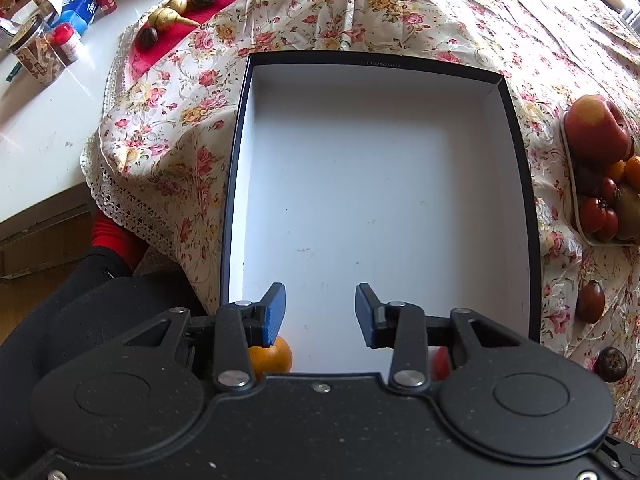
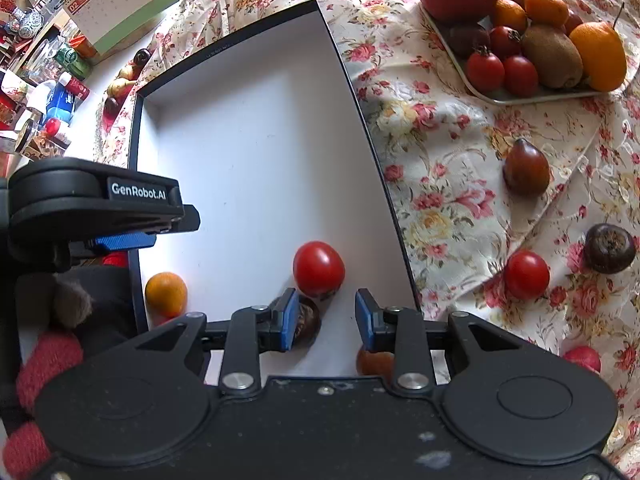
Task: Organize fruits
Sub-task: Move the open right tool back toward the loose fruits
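Observation:
A dark-rimmed box (image 1: 516, 128) with a white floor lies on the floral cloth. My left gripper (image 1: 320, 312) hangs open over its near end, nothing between the blue pads; an orange (image 1: 276, 356) shows under the left finger. In the right wrist view my right gripper (image 2: 326, 318) is open over the box's (image 2: 360, 96) near right corner, its gap empty. A red tomato (image 2: 319, 268) lies just beyond the pads. A dark fruit (image 2: 308, 320) sits partly hidden behind the left finger. The orange (image 2: 166, 294) rests by the box's left wall.
A tray (image 2: 504, 100) heaped with apple, oranges, kiwis and tomatoes stands right of the box. Loose on the cloth: a brown pointed fruit (image 2: 524, 172), a dark round fruit (image 2: 610, 248), a tomato (image 2: 526, 274). Bottles and jars (image 1: 72, 12) crowd the white counter at far left.

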Available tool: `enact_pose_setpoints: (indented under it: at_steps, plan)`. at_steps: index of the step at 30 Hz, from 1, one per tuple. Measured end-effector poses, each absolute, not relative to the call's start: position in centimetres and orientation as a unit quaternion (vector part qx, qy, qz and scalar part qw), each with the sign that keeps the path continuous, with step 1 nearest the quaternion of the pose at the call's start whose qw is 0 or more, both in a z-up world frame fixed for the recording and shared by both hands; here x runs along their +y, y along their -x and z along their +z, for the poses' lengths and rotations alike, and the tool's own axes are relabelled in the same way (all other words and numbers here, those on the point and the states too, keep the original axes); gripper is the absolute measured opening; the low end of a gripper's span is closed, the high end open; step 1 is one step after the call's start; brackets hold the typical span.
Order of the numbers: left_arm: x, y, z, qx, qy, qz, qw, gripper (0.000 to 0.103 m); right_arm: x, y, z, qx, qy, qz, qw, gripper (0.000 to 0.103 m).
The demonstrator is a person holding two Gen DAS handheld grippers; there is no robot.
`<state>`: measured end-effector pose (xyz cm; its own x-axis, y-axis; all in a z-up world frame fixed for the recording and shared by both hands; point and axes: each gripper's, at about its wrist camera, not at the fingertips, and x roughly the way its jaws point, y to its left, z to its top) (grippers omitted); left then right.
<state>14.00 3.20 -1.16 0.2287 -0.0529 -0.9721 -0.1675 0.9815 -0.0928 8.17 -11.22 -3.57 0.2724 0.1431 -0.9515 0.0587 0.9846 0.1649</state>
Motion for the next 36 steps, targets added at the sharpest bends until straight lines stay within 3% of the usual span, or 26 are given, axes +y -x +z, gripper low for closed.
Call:
enact_pose_setpoints:
  at_steps: [15, 36]
  plan:
    - [1.7, -12.9, -1.2, 0.623, 0.065, 0.012, 0.779, 0.046, -16.9, -4.9, -1.6, 0.586, -0.125, 0.012, 0.801, 0.034]
    - [-0.1, -12.4, -2.3, 0.631, 0.031, 0.001, 0.775, 0.046, -31.9, -2.0, -1.6, 0.532, -0.207, -0.151, 0.807, 0.035]
